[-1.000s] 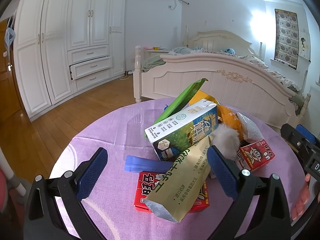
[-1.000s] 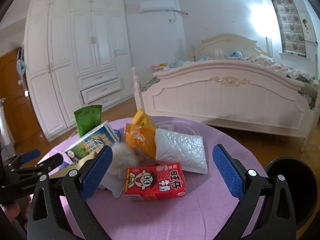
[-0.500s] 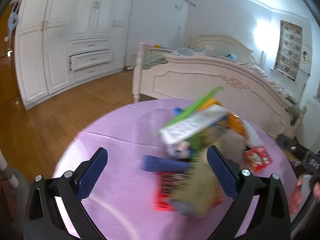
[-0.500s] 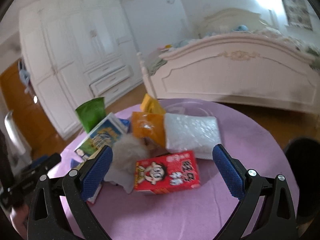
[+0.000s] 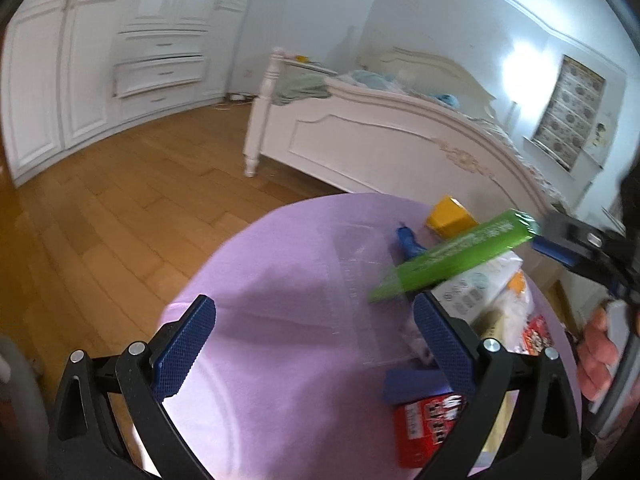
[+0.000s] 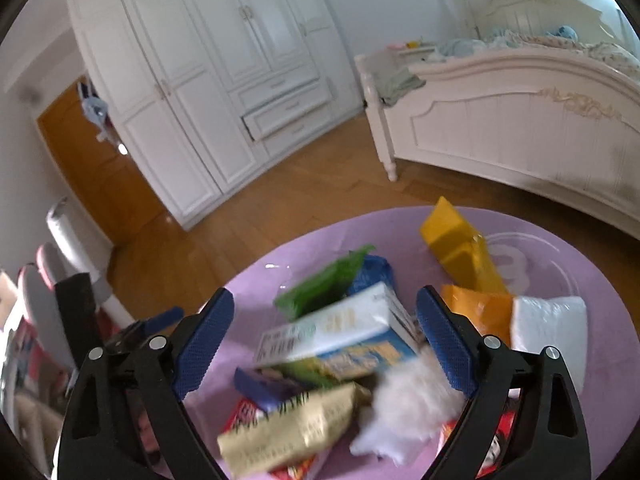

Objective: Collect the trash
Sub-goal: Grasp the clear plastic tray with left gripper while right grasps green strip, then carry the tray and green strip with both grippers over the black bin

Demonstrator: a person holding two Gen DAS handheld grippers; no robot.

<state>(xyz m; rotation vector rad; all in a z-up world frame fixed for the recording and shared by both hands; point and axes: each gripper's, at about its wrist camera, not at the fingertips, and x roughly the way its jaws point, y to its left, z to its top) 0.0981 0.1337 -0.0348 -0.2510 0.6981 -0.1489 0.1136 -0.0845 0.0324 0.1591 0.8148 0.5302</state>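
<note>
A heap of trash lies on a round table with a purple cloth (image 5: 280, 264). In the left wrist view I see a green packet (image 5: 456, 262), a yellow box (image 5: 450, 216) and a red carton (image 5: 424, 428) at the right. My left gripper (image 5: 312, 342) is open and empty over bare cloth, left of the heap. In the right wrist view a white and blue milk carton (image 6: 340, 338) lies between my fingers, with a gold bag (image 6: 288, 434), white fluff (image 6: 404, 408), a green packet (image 6: 324, 284) and a yellow box (image 6: 456, 246) around it. My right gripper (image 6: 324, 342) is open just above the carton.
A white bed (image 5: 384, 140) stands behind the table. White wardrobes (image 6: 208, 80) line the far wall across a wooden floor (image 5: 100, 220). The right gripper's body and hand (image 5: 596, 280) show at the right edge of the left wrist view.
Both views have swung left and tilted down. My right gripper moved from over the red carton to over the milk carton. My left gripper shifted left, off the heap. Both stay open.
</note>
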